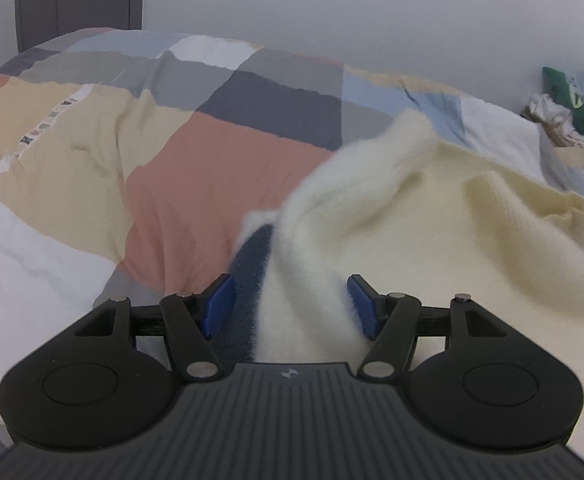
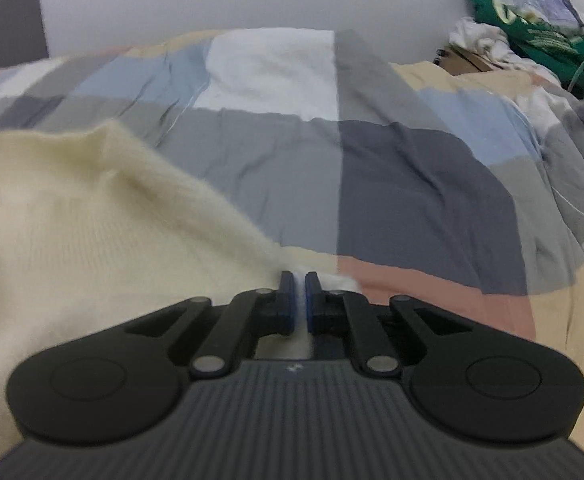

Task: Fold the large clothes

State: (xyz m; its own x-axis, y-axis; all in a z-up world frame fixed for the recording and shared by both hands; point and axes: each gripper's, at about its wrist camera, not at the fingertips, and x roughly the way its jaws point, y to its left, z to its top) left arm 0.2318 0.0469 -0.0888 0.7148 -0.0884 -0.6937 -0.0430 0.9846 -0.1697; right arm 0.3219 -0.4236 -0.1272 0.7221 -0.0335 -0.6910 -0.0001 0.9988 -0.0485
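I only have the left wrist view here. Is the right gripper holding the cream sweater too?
Observer: Yes. The right gripper is shut on the sweater's edge, a white tuft between its pads.
Operator: What lies ahead of it?
Observer: Bare patchwork duvet; the sweater spreads only to its left.
Operator: Anything at the far right corner?
Observer: A pile of clothes, a green one on top, with a brown box beneath it.
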